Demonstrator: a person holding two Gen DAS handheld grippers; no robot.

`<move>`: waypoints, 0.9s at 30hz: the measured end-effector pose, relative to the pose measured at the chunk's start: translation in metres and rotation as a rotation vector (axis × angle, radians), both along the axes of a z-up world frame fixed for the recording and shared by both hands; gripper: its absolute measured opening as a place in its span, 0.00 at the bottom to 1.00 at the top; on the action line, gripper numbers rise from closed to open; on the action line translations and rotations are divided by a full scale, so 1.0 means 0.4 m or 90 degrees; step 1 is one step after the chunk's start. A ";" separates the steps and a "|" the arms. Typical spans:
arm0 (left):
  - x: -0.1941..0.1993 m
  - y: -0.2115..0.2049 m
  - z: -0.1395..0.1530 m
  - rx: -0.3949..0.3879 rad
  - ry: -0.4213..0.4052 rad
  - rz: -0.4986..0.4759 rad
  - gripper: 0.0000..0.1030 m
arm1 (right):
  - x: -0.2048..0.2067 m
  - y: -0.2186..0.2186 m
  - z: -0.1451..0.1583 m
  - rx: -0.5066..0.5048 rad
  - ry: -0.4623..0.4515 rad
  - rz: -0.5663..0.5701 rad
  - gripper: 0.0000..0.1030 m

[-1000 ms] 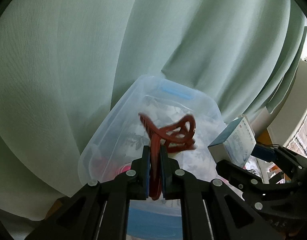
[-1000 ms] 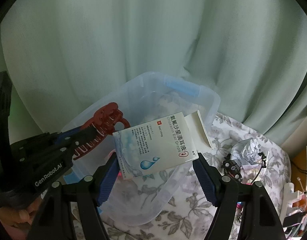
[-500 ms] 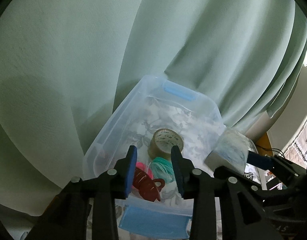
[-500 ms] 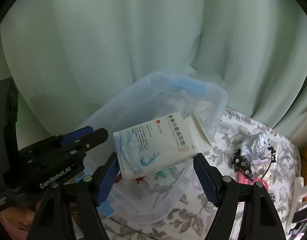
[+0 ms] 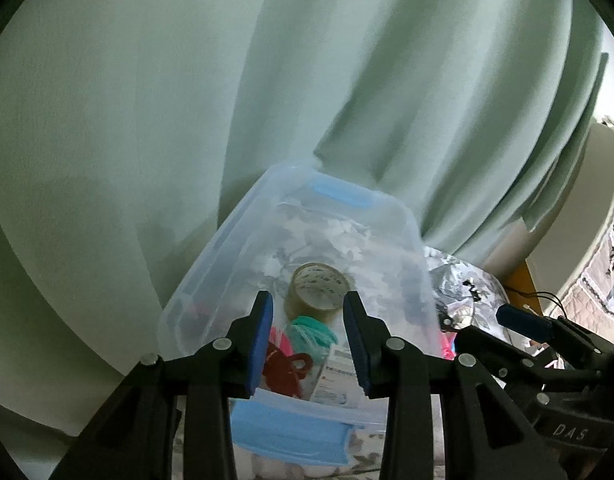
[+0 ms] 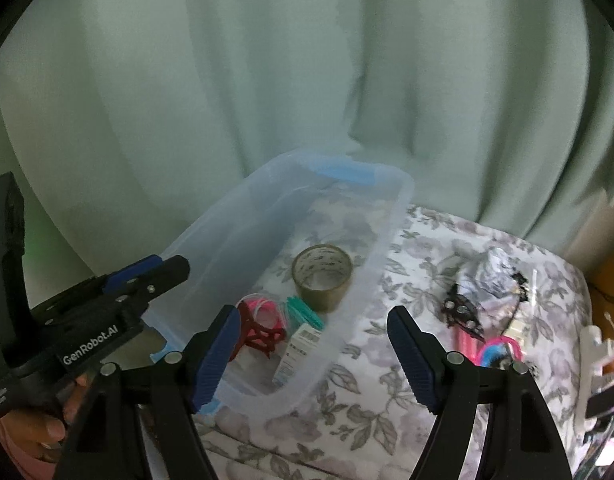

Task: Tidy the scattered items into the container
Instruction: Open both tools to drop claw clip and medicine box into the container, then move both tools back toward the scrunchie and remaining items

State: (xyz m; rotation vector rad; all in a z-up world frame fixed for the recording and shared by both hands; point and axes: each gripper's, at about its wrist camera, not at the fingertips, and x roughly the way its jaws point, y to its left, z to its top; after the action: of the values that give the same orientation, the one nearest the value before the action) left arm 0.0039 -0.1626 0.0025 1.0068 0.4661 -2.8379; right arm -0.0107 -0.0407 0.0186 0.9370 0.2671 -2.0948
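**Both grippers empty over the bin**

While both grippers hang above it, the bin [image 6: 387, 232] sits on a floral cloth [image 6: 419, 280] before a green curtain [image 6: 307, 80]. The left gripper [image 5: 308, 340] is spread wide and grips nothing; the right gripper [image 6: 313, 354] is likewise released. Inside lie a tape roll [image 6: 322, 276], red clip [image 6: 263, 334], box [image 6: 297, 354], and pink [image 6: 263, 306] and teal bands [image 6: 305, 312]. Crumpled foil [image 6: 487, 272] and a black clip [image 6: 461, 310] lie outside on the cloth.

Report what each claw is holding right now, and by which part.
Nothing is held. The left claw and right claw both stand open and empty; the dark red plastic hair clip and white medicine box lie inside the clear plastic bin.
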 end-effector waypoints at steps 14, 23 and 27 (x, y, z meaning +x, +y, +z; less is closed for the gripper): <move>0.022 0.180 0.070 -0.063 0.020 -0.077 0.36 | -0.041 0.271 0.059 -0.102 0.004 -0.131 0.77; -0.008 0.333 0.067 -0.088 0.030 -0.146 0.36 | -0.095 0.517 0.026 -0.157 -0.028 -0.280 0.77; -0.039 0.395 0.033 -0.066 0.006 -0.169 0.36 | -0.124 0.609 -0.009 -0.170 -0.056 -0.349 0.77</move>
State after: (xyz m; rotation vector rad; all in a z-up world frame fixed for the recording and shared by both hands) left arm -0.0117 -0.0047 0.0156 1.1114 0.1956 -3.0607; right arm -0.0604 0.2030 0.0148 1.0129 -0.3490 -2.4883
